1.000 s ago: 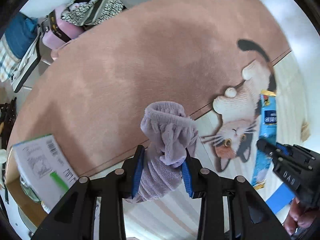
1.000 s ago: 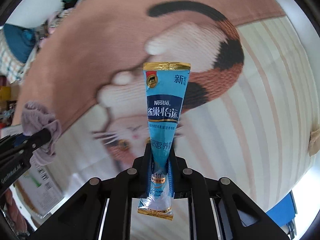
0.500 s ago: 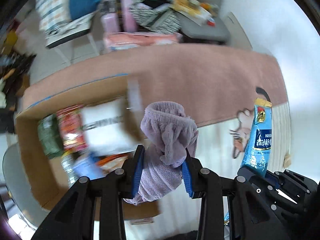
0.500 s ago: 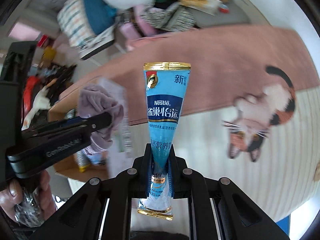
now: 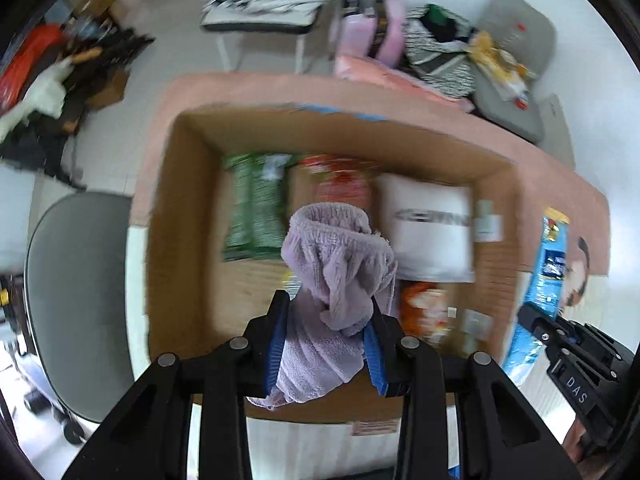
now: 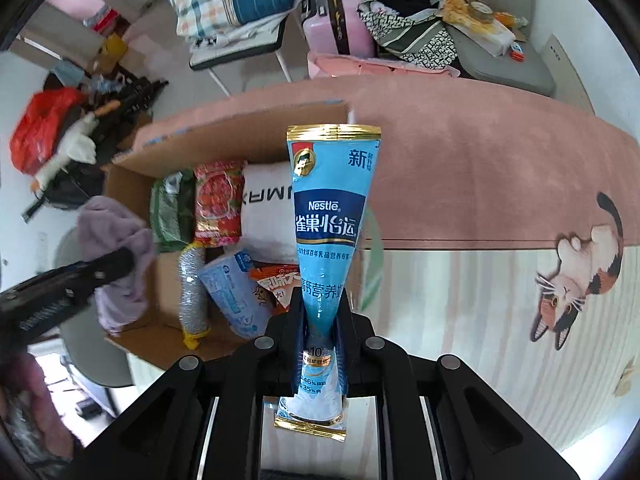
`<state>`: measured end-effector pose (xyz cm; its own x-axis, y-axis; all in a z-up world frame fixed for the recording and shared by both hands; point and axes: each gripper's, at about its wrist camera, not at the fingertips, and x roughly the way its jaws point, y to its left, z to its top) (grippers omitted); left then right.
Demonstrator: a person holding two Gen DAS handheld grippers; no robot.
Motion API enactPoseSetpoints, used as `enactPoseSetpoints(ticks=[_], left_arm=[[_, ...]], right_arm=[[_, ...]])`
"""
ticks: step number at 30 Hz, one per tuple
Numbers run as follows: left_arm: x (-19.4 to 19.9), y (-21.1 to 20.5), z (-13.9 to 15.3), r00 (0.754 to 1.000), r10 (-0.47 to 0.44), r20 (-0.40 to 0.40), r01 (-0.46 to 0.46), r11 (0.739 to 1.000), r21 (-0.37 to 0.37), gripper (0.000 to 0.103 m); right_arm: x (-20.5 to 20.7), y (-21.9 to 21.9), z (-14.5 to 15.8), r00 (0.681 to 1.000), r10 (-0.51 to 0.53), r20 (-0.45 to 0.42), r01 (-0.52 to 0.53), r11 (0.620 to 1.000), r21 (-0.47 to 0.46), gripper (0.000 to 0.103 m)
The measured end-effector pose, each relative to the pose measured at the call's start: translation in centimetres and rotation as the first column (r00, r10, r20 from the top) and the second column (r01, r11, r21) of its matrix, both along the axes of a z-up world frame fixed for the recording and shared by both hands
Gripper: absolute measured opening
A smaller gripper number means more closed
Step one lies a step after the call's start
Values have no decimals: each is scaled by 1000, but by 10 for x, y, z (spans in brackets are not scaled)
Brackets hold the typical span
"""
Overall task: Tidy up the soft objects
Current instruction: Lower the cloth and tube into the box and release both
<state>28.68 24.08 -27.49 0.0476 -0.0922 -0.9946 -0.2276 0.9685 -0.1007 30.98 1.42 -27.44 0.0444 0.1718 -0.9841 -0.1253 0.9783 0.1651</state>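
The left gripper clamps a bunched lilac towel at centre frame, its long axis running up the frame over the open cardboard box. The right gripper pinches the blue Nestle pouch near its lower end; the pouch stands lengthwise, gold top edge pointing up-frame.

Bright, even daylight, soft shadows only. Left wrist view: motion blur smears the cardboard box and the packets beyond the fingers; the lilac towel between them stays sharp. Right wrist view crisper, blue sachet legible. Heavy fisheye bending, black vignette at the corners.
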Motion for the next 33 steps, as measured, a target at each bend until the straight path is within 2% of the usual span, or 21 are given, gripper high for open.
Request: enactPoseSetpoints(ticks=[6, 12, 14, 15, 18, 19, 20, 22, 23, 24, 26, 28, 29, 33], left_arm=[[-6, 33, -37, 996, 59, -71, -60, 998, -1, 32], [-5, 34, -69, 987, 31, -155, -31, 1000, 2, 37], [-8, 33, -73, 984, 31, -175, -35, 999, -23, 37], [-9, 33, -74, 984, 32, -175, -37, 999, -26, 37], [-11, 28, -68, 987, 20, -157, -23, 1000, -15, 40], [-14, 27, -65, 989, 15, -147, -17, 1000, -13, 43], [-15, 25, -61, 991, 9, -135, -10, 1000, -6, 51], [-18, 20, -49, 995, -2, -100, 3, 1000, 10, 60], [-21, 20, -44, 996, 1, -85, 1, 1000, 20, 75], [-25, 19, -38, 998, 3, -67, -1, 1000, 25, 83], [-31, 18, -29, 999, 6, -40, -4, 999, 45, 83], [-39, 20, -22, 1000, 10, -20, -9, 998, 55, 88], [-42, 19, -17, 1000, 10, -6, -10, 998, 63, 97], [-45, 16, -7, 999, 9, 39, -12, 995, 94, 100]], right_arm=[[0, 22, -44, 999, 33, -38, -36, 996, -88, 14], [-1, 34, -73, 995, 59, -75, -69, 986, -151, 17], [-3, 35, -77, 994, 61, -87, -74, 986, -153, 37], [-4, 35, -78, 994, 58, -89, -71, 986, -153, 57], [-7, 35, -75, 995, 51, -90, -63, 989, -132, 65], [-8, 34, -72, 996, 49, -80, -60, 989, -137, 74], [-9, 33, -70, 996, 45, -78, -55, 990, -131, 78], [-10, 32, -66, 996, 40, -77, -50, 990, -131, 83], [-12, 31, -61, 997, 40, -70, -49, 990, -129, 84], [-13, 32, -59, 997, 39, -65, -47, 991, -129, 89], [-17, 30, -52, 998, 39, -54, -46, 990, -135, 96], [-21, 31, -45, 998, 38, -41, -43, 989, -145, 102], [-24, 34, -41, 999, 37, -36, -42, 988, -146, 103], [-35, 36, -29, 999, 28, -18, -31, 990, -140, 103]])
